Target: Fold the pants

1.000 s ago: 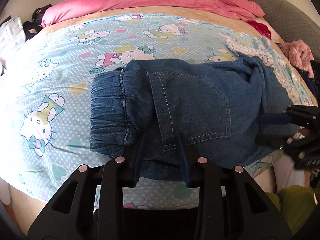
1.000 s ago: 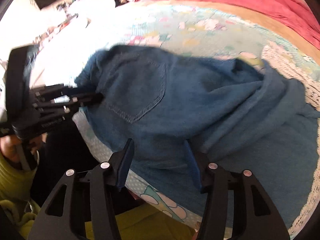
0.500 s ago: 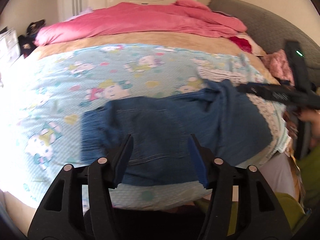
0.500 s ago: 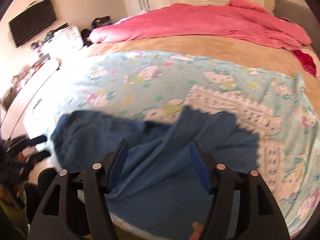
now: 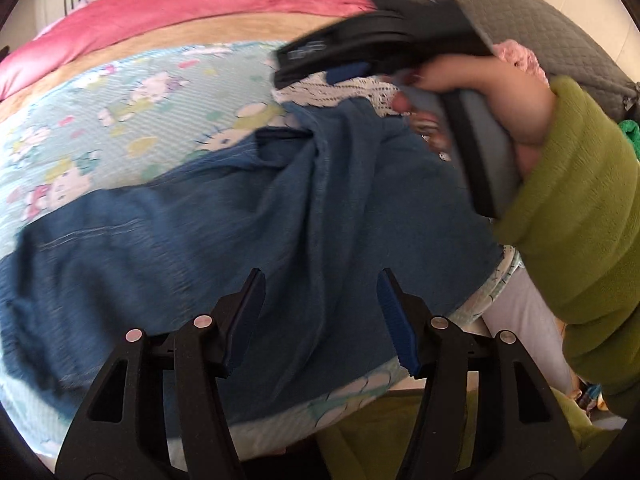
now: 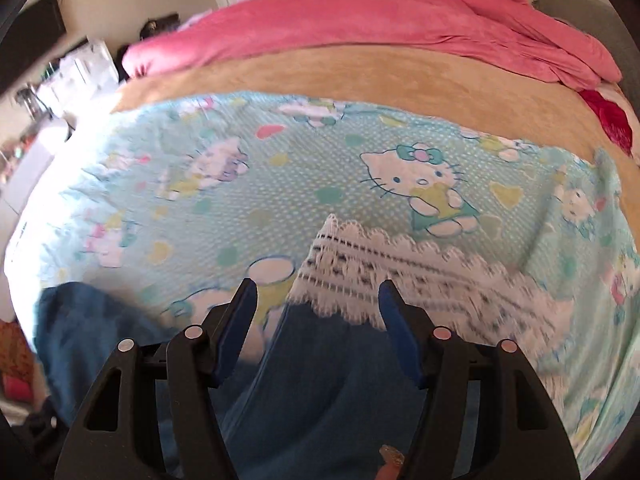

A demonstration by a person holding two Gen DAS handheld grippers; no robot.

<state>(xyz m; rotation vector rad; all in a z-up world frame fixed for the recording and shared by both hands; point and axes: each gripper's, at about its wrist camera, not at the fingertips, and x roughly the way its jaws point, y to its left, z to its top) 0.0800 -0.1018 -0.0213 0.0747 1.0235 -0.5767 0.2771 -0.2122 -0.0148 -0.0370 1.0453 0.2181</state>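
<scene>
Blue denim pants (image 5: 248, 216) lie spread on the bed's cartoon-cat sheet (image 6: 312, 168), near the front edge, bunched into a ridge toward the far side.

Left wrist view: left claw (image 5: 320, 312) hangs over the pants, jaws spread about halfway with nothing between the pads, no cloth pinched. Only this view shows the right claw (image 5: 348, 72) from outside: black body, blue pad tip, above the far end of the pants near the white lace trim (image 5: 340, 90); a hand (image 5: 500, 96) in a green fleece sleeve (image 5: 576, 216) grips its handle. From here I cannot tell how wide it stands.

Right wrist view: right claw (image 6: 316, 312) seen from behind, jaws parted roughly halfway, empty; pants fabric (image 6: 320, 392) lies below and between the fingers (image 6: 240, 320), not gripped. Lace trim (image 6: 400, 268) sits just past the tips. Only this view shows the pink quilt (image 6: 400, 24) in full, the tan blanket (image 6: 360, 80) strip and clutter at the left wall. Both views motion-blurred.
</scene>
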